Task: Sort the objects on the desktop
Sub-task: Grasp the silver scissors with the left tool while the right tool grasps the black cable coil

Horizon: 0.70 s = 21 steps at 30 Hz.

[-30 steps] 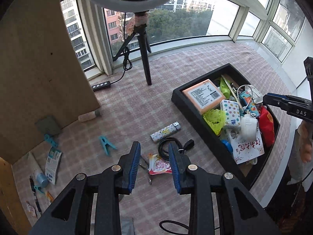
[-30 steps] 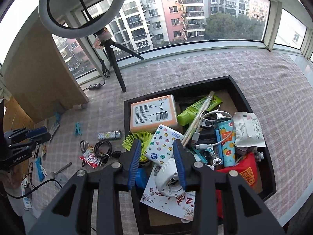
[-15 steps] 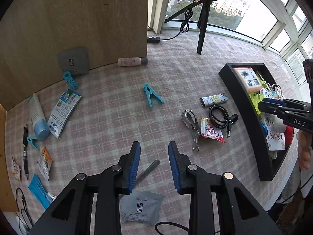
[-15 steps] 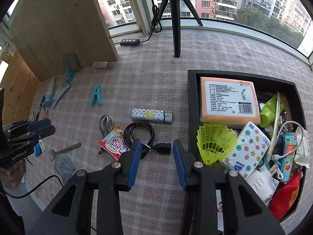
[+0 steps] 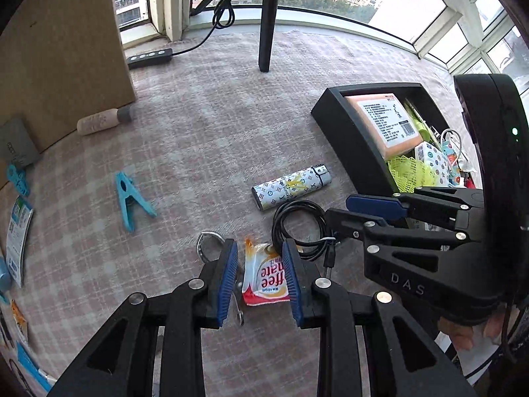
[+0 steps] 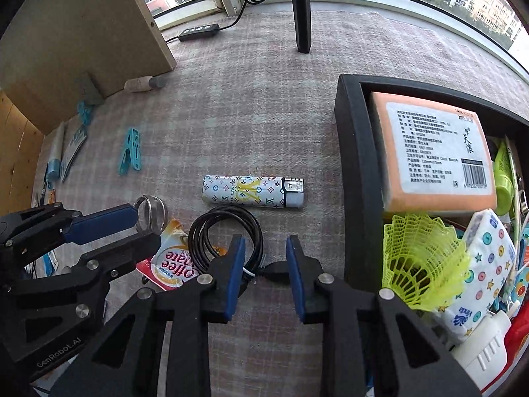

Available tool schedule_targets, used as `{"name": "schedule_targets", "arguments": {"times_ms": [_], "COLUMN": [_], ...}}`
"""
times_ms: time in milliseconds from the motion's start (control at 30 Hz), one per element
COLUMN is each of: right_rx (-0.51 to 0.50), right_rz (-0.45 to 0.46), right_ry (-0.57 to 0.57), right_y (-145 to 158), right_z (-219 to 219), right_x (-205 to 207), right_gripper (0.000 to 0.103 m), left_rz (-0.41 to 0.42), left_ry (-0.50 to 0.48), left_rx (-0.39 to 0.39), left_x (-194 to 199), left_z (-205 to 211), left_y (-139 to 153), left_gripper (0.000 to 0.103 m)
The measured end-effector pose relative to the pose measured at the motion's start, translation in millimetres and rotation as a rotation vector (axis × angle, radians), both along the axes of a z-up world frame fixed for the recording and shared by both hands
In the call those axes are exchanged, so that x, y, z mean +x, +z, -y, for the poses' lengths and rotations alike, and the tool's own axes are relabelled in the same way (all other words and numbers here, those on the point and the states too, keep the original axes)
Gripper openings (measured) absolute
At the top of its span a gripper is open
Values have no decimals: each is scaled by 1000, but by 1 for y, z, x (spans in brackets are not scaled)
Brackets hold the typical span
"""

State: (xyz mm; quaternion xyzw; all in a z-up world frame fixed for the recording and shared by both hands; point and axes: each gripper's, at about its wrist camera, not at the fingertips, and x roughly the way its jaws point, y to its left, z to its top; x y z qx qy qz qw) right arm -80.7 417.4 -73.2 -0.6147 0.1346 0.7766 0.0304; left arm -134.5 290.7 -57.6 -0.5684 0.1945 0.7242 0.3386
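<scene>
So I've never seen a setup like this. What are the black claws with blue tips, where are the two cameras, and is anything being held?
There is no robot. A person holds a two-finger gripper in each hand, and each carries a fisheye camera looking along its own fingers, so each picture shows its own gripper at the bottom and the other at the side.

In the left view, the left gripper straddles a red-and-white coffee sachet; its jaws are closing, but the pads do not clearly press on it. In the right view, the right gripper is closing around the plug end of a coiled black cable, also not clearly gripped.

On the checked cloth also lie a patterned lighter, a blue clothes peg, scissors and a small bottle. The black tray at the right already holds many things.
</scene>
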Motion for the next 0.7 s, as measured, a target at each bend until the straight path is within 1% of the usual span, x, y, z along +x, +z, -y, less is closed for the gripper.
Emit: {"name": "schedule_targets", "arguments": {"times_ms": [200,367,433,467,500,567,600,700], "right_rx": [-18,-84,-118,-117,-116,-109,-111,-91], "right_rz": [21,32,44,47,49,41,39,37], "right_ry": [-5,-16,-19,-15,-12,-12,-9,-23], "right_y": [-11,-16,-19,-20,-21,-21,-20,-20], "right_z": [-4,-10,-11,-11,-11,-9,-8,-4], "right_x": [-3,-4,-3,-3,-3,-2,-2,-1], "right_gripper": [20,19,19,18,18,18,14,10], "left_rz": [51,93,114,115,114,134,147,117], "left_ry": [-11,-1,-10,-14,-15,-9,-5,-7], "left_rx": [-25,-23,-14,-13,-13,6,17,10], "left_x": [-11,-17,-17,-16,-15,-16,-16,-12], "left_z": [-17,-17,-15,-15,-15,-15,-16,-18], "left_y": [-20,-29,-32,-33,-34,-37,-37,-37], "left_gripper": [24,23,21,21,19,11,5,4]}}
